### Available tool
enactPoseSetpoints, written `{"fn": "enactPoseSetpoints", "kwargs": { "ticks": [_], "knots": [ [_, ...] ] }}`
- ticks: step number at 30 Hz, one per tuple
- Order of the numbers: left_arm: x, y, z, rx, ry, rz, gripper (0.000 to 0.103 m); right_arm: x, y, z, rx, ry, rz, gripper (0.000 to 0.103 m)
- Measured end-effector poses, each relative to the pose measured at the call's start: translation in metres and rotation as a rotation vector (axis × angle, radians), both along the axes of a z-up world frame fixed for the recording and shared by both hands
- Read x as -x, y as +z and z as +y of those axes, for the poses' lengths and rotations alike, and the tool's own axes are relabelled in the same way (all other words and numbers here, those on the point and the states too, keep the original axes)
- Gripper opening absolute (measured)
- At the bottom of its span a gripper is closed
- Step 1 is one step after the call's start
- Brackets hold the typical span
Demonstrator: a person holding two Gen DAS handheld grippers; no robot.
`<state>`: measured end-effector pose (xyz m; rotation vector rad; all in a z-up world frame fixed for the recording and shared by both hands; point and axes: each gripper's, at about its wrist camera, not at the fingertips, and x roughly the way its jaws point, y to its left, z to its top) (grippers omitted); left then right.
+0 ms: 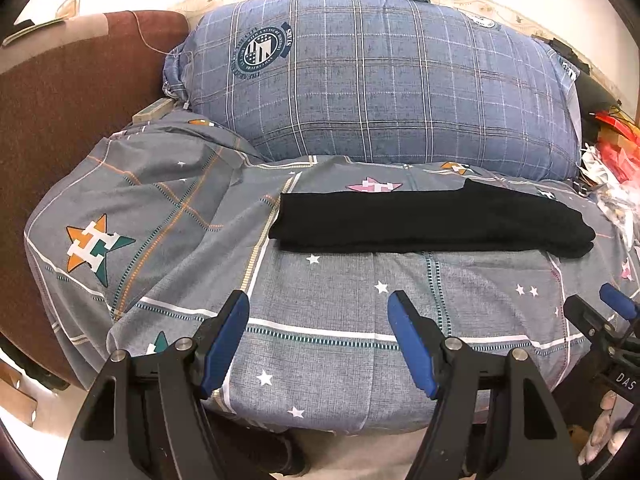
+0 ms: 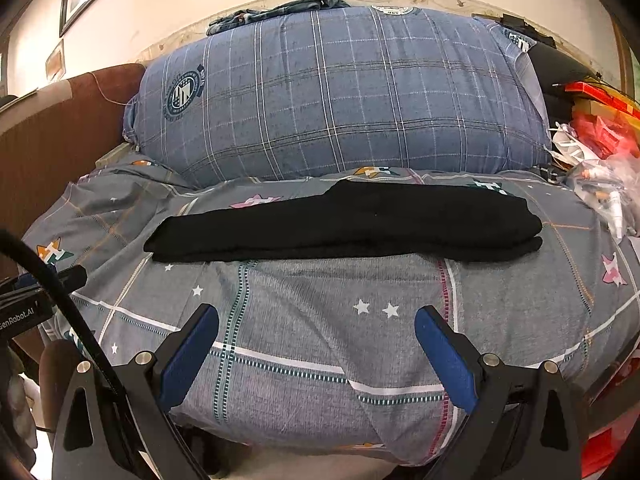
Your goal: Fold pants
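Left wrist view: the left gripper (image 1: pixel 318 304) is hovering over the bedsheet (image 1: pixel 320 340) with fingers spread apart, gripping nothing. Black pants (image 1: pixel 432 220) are lying folded lengthwise at about 1 o'clock, below the plaid pillow (image 1: pixel 380 80).

Right wrist view: the right gripper (image 2: pixel 316 320) is sitting wide apart too, empty, pants (image 2: pixel 344 222) lying at 12 o'clock.

Left gripper (image 1: pixel 318 300): black angular finger arms, blue pads on the inner faces, round silver screws at the pivots, triangular cut-outs in the lower arms. Right gripper (image 2: pixel 316 314): same black frame, blue pads, silver screws. A black cable (image 2: pixel 60 292) is seen beside it. White lettering "DAS" (image 1: pixel 625 381) and "GenRobot.AI" (image 2: pixel 18 320) is printed on the black housings.
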<state>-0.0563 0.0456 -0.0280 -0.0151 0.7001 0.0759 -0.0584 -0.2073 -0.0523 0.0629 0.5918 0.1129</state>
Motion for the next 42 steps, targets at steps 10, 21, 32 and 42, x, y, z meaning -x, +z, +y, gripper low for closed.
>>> {"fn": "enactPoseSetpoints", "kwargs": {
  "ticks": [10, 21, 32, 42],
  "knots": [
    [-0.002, -0.002, 0.003, 0.007, -0.005, 0.012, 0.071, -0.003, -0.005, 0.001, -0.004, 0.002, 0.026, 0.101],
    [-0.005, -0.006, 0.005, 0.034, -0.006, 0.032, 0.072, -0.006, -0.010, 0.003, -0.004, 0.008, 0.055, 0.101],
    [-0.007, -0.009, 0.006, 0.031, -0.003, 0.042, 0.072, -0.010, -0.014, 0.003, -0.010, 0.010, 0.084, 0.101],
    [-0.009, -0.014, 0.008, 0.038, 0.001, 0.060, 0.074, -0.014, -0.021, 0.003, -0.023, 0.020, 0.115, 0.101]
  ]
}}
